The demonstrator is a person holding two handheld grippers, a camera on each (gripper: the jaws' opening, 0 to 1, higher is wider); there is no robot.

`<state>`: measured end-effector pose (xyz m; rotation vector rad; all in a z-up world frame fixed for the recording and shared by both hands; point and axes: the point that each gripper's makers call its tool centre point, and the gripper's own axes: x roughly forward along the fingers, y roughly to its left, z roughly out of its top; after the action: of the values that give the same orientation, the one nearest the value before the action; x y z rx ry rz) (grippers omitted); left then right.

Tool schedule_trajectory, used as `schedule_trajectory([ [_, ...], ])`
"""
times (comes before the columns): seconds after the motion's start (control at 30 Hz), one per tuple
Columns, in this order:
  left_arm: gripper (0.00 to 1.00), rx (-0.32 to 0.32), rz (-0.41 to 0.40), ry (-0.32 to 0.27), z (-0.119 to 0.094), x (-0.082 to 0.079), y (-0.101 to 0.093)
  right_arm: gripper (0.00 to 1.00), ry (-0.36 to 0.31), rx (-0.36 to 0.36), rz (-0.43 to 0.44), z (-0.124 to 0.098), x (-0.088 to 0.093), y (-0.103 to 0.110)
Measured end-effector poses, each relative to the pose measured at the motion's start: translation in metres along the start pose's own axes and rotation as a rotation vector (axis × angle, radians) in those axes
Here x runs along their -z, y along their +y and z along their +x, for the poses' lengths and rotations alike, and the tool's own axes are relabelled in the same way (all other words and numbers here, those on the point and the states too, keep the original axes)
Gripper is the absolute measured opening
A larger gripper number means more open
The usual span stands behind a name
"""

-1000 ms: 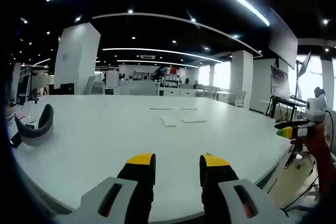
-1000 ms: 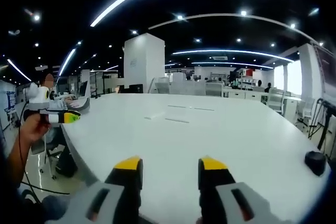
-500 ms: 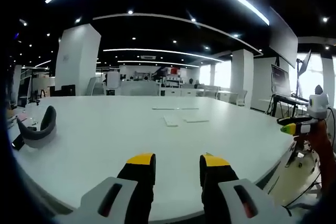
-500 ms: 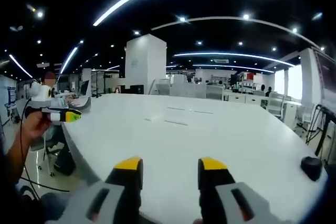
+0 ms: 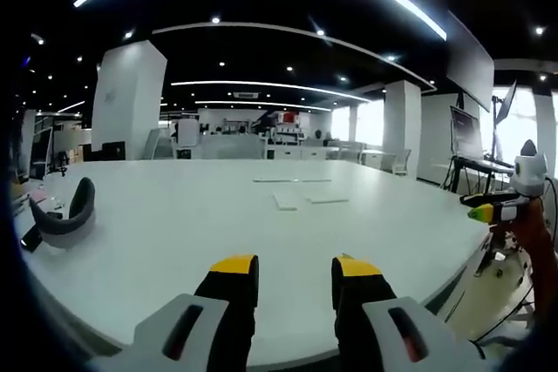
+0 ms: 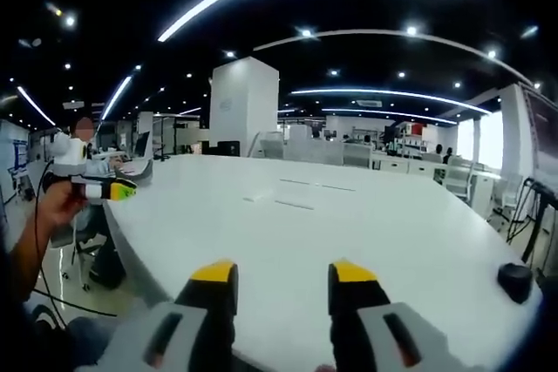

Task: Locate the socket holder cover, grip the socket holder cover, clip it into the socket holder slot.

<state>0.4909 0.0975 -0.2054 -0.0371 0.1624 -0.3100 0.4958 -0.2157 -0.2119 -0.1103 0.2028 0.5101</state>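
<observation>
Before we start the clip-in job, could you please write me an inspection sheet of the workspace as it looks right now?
Surface: large white table, mostly bare.
Job's things: a few flat white pieces lie far out on the table, too small to tell holder from cover.
Clutter: grey curved headrest-like object near one edge; small dark rounded object near another.
Grippers: left gripper and right gripper both have jaws apart, holding nothing, low over the near table edge.
Cables: a thin dark cable hangs by the person's hand.
Surroundings: open office, white pillar, ceiling light strips, distant desks.
</observation>
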Motion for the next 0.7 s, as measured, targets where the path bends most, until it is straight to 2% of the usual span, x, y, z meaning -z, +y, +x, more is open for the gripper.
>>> schedule_trajectory([
  [0.5, 0.34, 0.016, -0.003, 0.008, 0.0049, 0.0013, -0.0061, 0.43, 0.014, 0.006, 0.000, 0.0038, 0.0016, -0.0010],
  [0.57, 0.34, 0.017, -0.004, 0.009, 0.0088, -0.0015, 0.0003, 0.43, 0.013, 0.006, -0.001, 0.0037, 0.0015, -0.0004],
  [0.7, 0.34, 0.019, -0.006, 0.014, 0.0058, 0.0042, -0.0030, 0.43, 0.017, 0.006, -0.005, 0.0039, 0.0020, 0.0005],
])
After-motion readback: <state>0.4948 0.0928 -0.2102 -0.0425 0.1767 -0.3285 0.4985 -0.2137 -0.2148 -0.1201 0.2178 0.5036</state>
